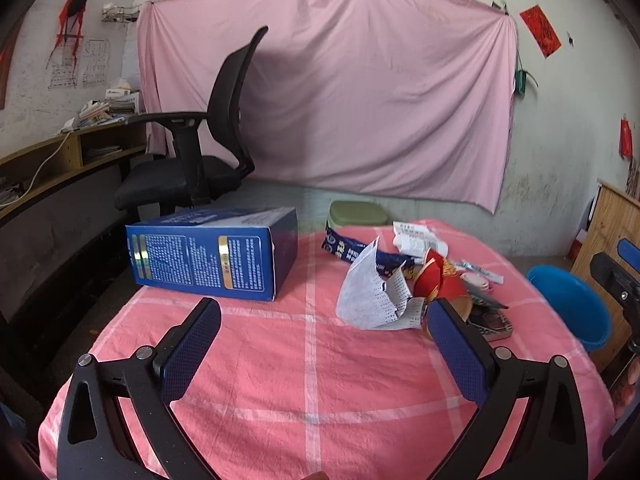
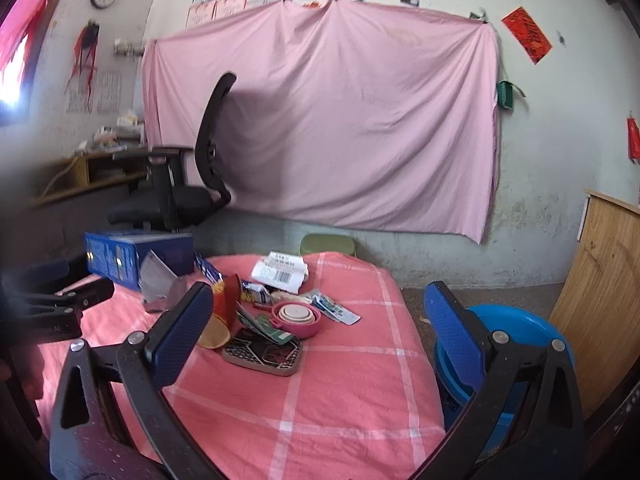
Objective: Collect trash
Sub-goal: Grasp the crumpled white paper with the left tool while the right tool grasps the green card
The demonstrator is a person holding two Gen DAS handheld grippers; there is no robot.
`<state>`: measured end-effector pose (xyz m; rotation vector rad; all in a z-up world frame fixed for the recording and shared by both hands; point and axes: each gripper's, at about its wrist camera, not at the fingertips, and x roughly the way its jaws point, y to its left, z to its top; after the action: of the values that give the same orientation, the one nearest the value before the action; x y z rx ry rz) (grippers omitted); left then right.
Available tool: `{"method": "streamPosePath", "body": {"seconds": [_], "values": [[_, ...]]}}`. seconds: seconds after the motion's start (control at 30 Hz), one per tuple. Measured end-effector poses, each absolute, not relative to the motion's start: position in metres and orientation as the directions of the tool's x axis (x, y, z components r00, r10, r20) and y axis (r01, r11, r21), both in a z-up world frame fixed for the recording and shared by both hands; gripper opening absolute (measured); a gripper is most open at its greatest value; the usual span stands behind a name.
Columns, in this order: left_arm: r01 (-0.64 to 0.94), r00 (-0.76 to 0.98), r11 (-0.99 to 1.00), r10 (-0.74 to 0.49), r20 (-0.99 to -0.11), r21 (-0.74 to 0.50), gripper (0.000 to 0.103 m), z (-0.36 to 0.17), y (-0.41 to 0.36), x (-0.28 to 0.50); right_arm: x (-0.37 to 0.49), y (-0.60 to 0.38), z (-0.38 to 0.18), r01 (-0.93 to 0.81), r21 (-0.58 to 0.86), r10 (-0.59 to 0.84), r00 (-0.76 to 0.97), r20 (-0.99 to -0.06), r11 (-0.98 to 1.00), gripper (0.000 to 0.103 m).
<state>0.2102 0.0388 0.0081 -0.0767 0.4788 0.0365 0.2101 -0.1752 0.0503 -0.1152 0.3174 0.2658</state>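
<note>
A pile of trash lies on the pink checked tablecloth (image 1: pixel 280 360): a crumpled white receipt paper (image 1: pixel 368 296), a red and gold wrapper (image 1: pixel 436 280), a white labelled packet (image 2: pixel 282 272), small sachets (image 2: pixel 336 308), a pink round cup (image 2: pixel 298 318) and a flat patterned tin (image 2: pixel 262 354). A blue box (image 1: pixel 212 252) lies at the table's far left. My left gripper (image 1: pixel 324 348) is open and empty, just short of the paper. My right gripper (image 2: pixel 316 332) is open and empty above the table's right side, near the pile.
A blue plastic bin (image 2: pixel 516 344) stands on the floor right of the table. A green stool (image 1: pixel 356 214) is behind the table. A black office chair (image 1: pixel 200 152) and a desk (image 1: pixel 60 160) are at the left. A wooden board (image 2: pixel 604 292) leans at the right.
</note>
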Motion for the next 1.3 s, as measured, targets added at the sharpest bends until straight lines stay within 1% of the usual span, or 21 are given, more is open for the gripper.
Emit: {"method": "streamPosePath", "body": {"seconds": [0.13,0.2,0.27,0.3,0.33,0.37,0.4,0.53,0.6,0.63,0.73,0.8,0.83,0.87,0.9,1.0,1.03,1.07,1.1,1.2,1.3], "values": [[-0.025,0.856,0.999,-0.002,-0.516,-0.046,0.1,-0.003,0.038,0.23,0.233,-0.171,0.041,-0.303,-0.08,0.248,0.883,-0.399,0.95,0.103],[0.002,0.847,0.999,-0.019,-0.532,-0.032,0.093,-0.009,0.036,0.238,0.244,-0.166,0.034,-0.328,-0.107,0.248,0.856,-0.453,0.938,0.103],[0.026,0.833,0.999,-0.033,-0.553,-0.022,0.081,-0.015,0.036,0.246,0.253,-0.16,0.026,-0.364,-0.132,0.255,0.828,-0.5,0.922,0.103],[0.035,0.825,0.999,-0.039,-0.564,-0.017,0.078,-0.02,0.035,0.251,0.256,-0.158,0.023,-0.379,-0.138,0.26,0.816,-0.516,0.915,0.103],[0.043,0.82,0.999,-0.043,-0.571,-0.014,0.072,-0.023,0.034,0.254,0.26,-0.154,0.017,-0.401,-0.15,0.264,0.798,-0.543,0.904,0.102],[0.05,0.815,0.999,-0.048,-0.578,-0.013,0.068,-0.027,0.034,0.257,0.264,-0.152,0.013,-0.415,-0.155,0.267,0.786,-0.557,0.897,0.096],[0.055,0.81,0.998,-0.052,-0.584,-0.013,0.066,-0.028,0.033,0.261,0.266,-0.15,0.009,-0.432,-0.155,0.276,0.772,-0.572,0.888,0.091],[0.089,0.801,0.996,-0.083,-0.593,-0.019,0.059,-0.033,0.031,0.269,0.273,-0.14,-0.001,-0.492,-0.169,0.297,0.728,-0.618,0.854,0.083],[0.105,0.799,0.994,-0.094,-0.595,-0.016,0.056,-0.034,0.029,0.273,0.277,-0.135,-0.003,-0.509,-0.184,0.297,0.719,-0.628,0.841,0.078],[0.114,0.796,0.993,-0.099,-0.597,-0.013,0.053,-0.034,0.028,0.275,0.279,-0.132,-0.004,-0.516,-0.192,0.296,0.715,-0.633,0.835,0.077],[0.132,0.785,0.991,-0.114,-0.609,-0.016,0.041,-0.036,0.027,0.285,0.287,-0.124,-0.007,-0.538,-0.219,0.289,0.703,-0.65,0.814,0.072],[0.139,0.782,0.99,-0.123,-0.611,-0.021,0.036,-0.036,0.027,0.29,0.291,-0.119,-0.01,-0.555,-0.224,0.291,0.688,-0.664,0.801,0.066],[0.142,0.782,0.99,-0.125,-0.61,-0.02,0.03,-0.036,0.028,0.292,0.292,-0.117,-0.011,-0.562,-0.225,0.292,0.682,-0.67,0.796,0.064],[0.141,0.783,0.99,-0.122,-0.61,-0.017,0.024,-0.035,0.028,0.294,0.293,-0.117,-0.012,-0.567,-0.226,0.293,0.678,-0.674,0.792,0.058],[0.142,0.783,0.99,-0.123,-0.61,-0.018,0.021,-0.035,0.028,0.294,0.293,-0.115,-0.013,-0.571,-0.226,0.294,0.674,-0.678,0.789,0.053],[0.134,0.784,0.99,-0.127,-0.608,-0.034,0.014,-0.035,0.031,0.297,0.293,-0.116,-0.014,-0.575,-0.222,0.295,0.668,-0.684,0.788,0.044],[0.127,0.783,0.991,-0.125,-0.609,-0.041,0.01,-0.035,0.033,0.298,0.291,-0.117,-0.013,-0.574,-0.217,0.301,0.67,-0.678,0.79,0.042],[0.115,0.785,0.992,-0.118,-0.608,-0.044,0.007,-0.035,0.034,0.297,0.29,-0.116,-0.013,-0.572,-0.215,0.304,0.674,-0.674,0.792,0.037],[0.106,0.786,0.993,-0.111,-0.608,-0.044,0.006,-0.035,0.036,0.296,0.288,-0.117,-0.012,-0.57,-0.211,0.309,0.678,-0.667,0.794,0.033],[0.081,0.795,0.996,-0.091,-0.6,-0.044,0.004,-0.031,0.04,0.292,0.286,-0.121,-0.009,-0.563,-0.19,0.328,0.689,-0.647,0.805,0.027],[0.054,0.808,0.998,-0.069,-0.585,-0.042,0.004,-0.026,0.041,0.283,0.282,-0.127,-0.004,-0.555,-0.157,0.357,0.7,-0.619,0.817,0.025]]}}
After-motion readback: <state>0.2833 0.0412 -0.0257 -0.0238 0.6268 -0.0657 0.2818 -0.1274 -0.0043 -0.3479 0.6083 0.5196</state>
